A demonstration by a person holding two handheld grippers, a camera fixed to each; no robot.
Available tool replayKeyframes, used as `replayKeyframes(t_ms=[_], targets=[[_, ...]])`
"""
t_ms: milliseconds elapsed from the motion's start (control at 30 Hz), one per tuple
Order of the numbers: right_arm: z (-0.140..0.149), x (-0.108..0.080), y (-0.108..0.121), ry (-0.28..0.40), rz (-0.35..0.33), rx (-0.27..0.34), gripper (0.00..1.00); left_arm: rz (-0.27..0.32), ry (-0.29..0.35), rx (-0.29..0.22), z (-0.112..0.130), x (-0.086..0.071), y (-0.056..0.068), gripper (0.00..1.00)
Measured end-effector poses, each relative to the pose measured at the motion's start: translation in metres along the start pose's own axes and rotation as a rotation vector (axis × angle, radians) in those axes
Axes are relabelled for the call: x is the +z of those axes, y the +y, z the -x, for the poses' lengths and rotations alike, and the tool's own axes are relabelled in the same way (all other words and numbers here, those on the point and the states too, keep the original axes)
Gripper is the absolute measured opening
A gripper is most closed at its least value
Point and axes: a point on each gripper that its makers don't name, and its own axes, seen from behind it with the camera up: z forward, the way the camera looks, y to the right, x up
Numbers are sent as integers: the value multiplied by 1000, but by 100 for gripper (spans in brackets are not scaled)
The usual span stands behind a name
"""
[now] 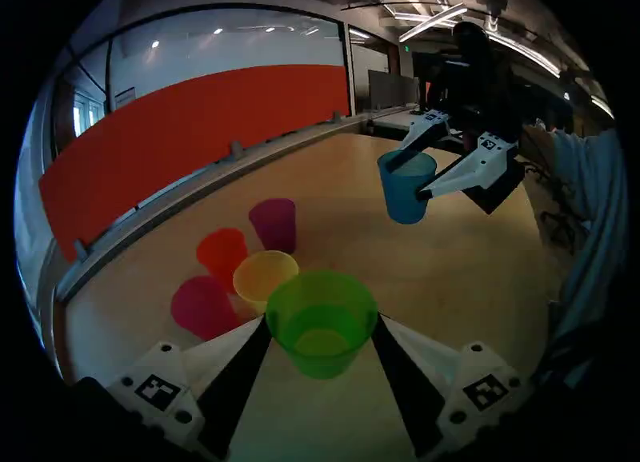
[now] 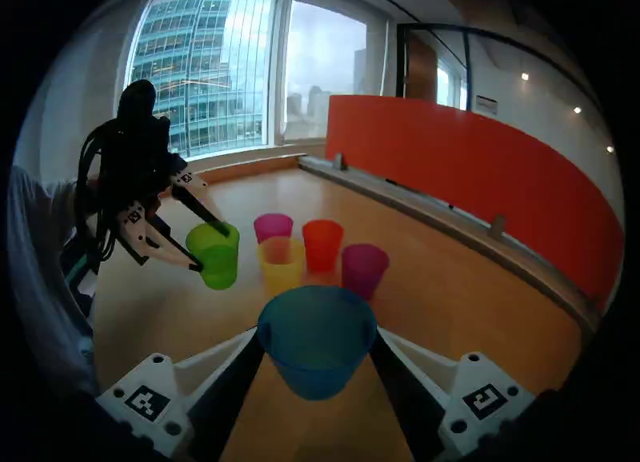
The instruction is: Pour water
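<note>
My left gripper [image 1: 322, 330] is shut on a green cup [image 1: 322, 322], held upright above the wooden table [image 1: 448, 262]. In the right gripper view the same green cup [image 2: 214, 256] hangs at the left in that gripper [image 2: 212, 250]. My right gripper [image 2: 317, 342] is shut on a blue cup [image 2: 316, 340], also upright. The left gripper view shows the blue cup [image 1: 405, 185] raised at the upper right in the right gripper [image 1: 410, 174]. I cannot tell whether either cup holds water.
Four cups stand grouped on the table: purple [image 1: 274, 224], orange-red [image 1: 222, 254], yellow [image 1: 264, 278] and pink [image 1: 200, 306]. A red partition [image 1: 184, 126] runs along the table's far edge. A person's sleeve [image 1: 596, 222] is at the right; windows [image 2: 216, 70] lie behind.
</note>
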Motion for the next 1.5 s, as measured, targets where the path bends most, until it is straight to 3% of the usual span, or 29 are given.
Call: replayKeyframes(t_ms=[400,1000,1500], targets=[[22,2,-2,-37,3,1,92,11,-48,-27,21,11,0,87],[30,2,-3,-49,7,5,92,22,-70,-44,36,24,2,86],[34,5,-5,-56,2,7,92,12,-74,-50,43,24,0,87]])
